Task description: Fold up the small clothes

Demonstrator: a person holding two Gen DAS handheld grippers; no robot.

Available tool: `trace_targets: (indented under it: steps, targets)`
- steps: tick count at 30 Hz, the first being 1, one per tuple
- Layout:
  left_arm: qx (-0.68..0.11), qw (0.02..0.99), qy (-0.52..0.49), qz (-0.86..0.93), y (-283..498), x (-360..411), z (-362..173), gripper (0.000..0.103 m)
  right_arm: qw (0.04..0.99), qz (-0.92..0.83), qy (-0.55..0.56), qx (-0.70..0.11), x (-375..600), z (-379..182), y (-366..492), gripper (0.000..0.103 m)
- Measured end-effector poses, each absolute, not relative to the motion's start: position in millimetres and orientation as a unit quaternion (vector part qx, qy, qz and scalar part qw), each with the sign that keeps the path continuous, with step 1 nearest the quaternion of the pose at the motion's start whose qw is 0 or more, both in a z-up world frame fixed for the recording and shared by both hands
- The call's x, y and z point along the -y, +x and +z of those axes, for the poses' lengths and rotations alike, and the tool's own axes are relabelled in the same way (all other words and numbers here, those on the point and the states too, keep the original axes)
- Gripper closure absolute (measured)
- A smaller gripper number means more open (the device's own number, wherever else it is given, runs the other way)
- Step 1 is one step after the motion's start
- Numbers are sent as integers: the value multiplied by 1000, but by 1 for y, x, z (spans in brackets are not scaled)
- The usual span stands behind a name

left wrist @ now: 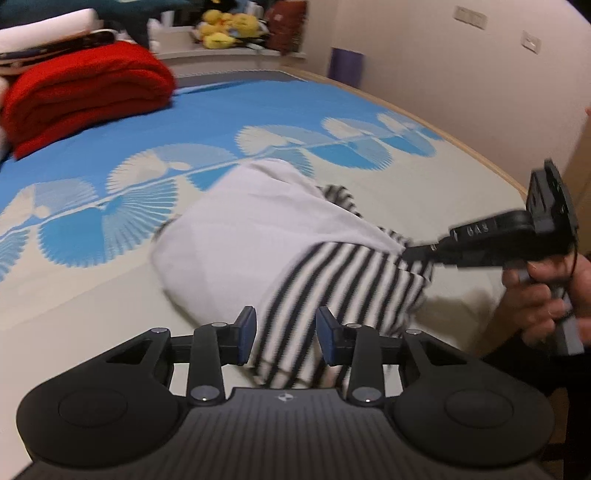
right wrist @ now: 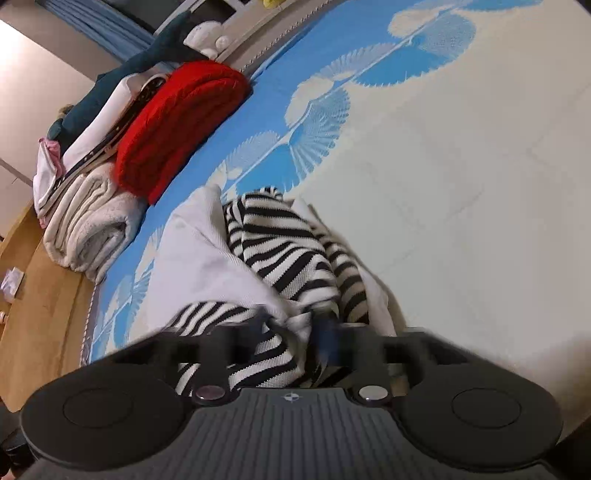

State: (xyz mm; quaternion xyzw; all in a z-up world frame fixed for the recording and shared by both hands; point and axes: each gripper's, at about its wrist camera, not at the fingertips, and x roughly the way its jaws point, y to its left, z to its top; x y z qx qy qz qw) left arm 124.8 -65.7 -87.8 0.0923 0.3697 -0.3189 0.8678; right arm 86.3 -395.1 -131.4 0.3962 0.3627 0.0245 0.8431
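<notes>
**Striped garment bunched on the bed, gripped from one side**

Black-and-white striped cloth, joined to a plain white panel, forms one small garment (left wrist: 295,236) lying crumpled on the bed cover (left wrist: 207,110), near the border where the blue fan print meets the cream area. The left gripper (left wrist: 286,334) hovers at the near edge of the garment, its blue-padded fingers (left wrist: 246,334) apart with striped fabric showing between them but not pinched. The right gripper (left wrist: 415,254), held in the person's right hand (left wrist: 546,295), reaches in from the side, and its tips meet the garment's bunched edge. From its own camera, the right gripper (right wrist: 295,334) is blurred, yet a fold of fabric appears clamped between its fingers. A folded red blanket (right wrist: 177,122) sits well apart at the head of the bed, beside a cream blanket (right wrist: 88,229). Yellow plush toys (left wrist: 225,26) rest on the shelf behind.
</notes>
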Motion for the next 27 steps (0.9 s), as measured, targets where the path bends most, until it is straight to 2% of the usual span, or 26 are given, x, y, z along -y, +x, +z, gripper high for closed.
trace_targets:
  steps: [2, 5, 8, 10, 12, 14, 16, 17, 18, 19, 20, 23, 25, 27]
  targets:
    - [-369, 860, 100, -337, 122, 74, -91, 67, 862, 0, 381, -335, 399, -123, 79, 96]
    - [-372, 847, 101, -365, 120, 86, -96, 67, 850, -50, 424, -309, 416, -117, 60, 96]
    - [-407, 820, 103, -390, 124, 97, -112, 67, 827, -82, 415, -369, 424, -132, 57, 96]
    - [-436, 806, 153, -371, 125, 108, -132, 67, 811, -78, 417, -403, 425, -148, 63, 95]
    - [-461, 794, 188, -350, 128, 113, -148, 66, 801, -67, 429, -413, 424, -156, 71, 86]
    - [-469, 796, 162, -347, 135, 108, -143, 67, 798, -55, 439, -408, 422, -158, 76, 65]
    - [-475, 806, 68, -345, 151, 89, -130, 60, 801, -45, 447, -396, 420, -158, 81, 57]
    - [-473, 815, 21, -335, 160, 78, -125, 56, 803, -35, 448, -391, 419, -158, 85, 57]
    - [-467, 824, -10, -319, 165, 69, -122, 42, 804, -24, 451, -388, 417, -159, 89, 57]
    - [-461, 836, -38, -295, 170, 59, -119, 31, 804, -17, 452, -386, 417, -159, 91, 53]
    - [-460, 845, -62, -263, 177, 50, -120, 29, 804, -11, 452, -387, 414, -161, 96, 47]
    - [-485, 838, -124, -218, 194, 35, -130, 29, 808, -8, 436, -398, 407, -165, 105, 42]
    - [-501, 827, -146, -210, 202, 36, -136, 24, 811, -6, 426, -402, 405, -168, 104, 41]
    - [-512, 818, -157, -212, 208, 42, -142, 23, 815, -2, 413, -406, 400, -168, 105, 44]
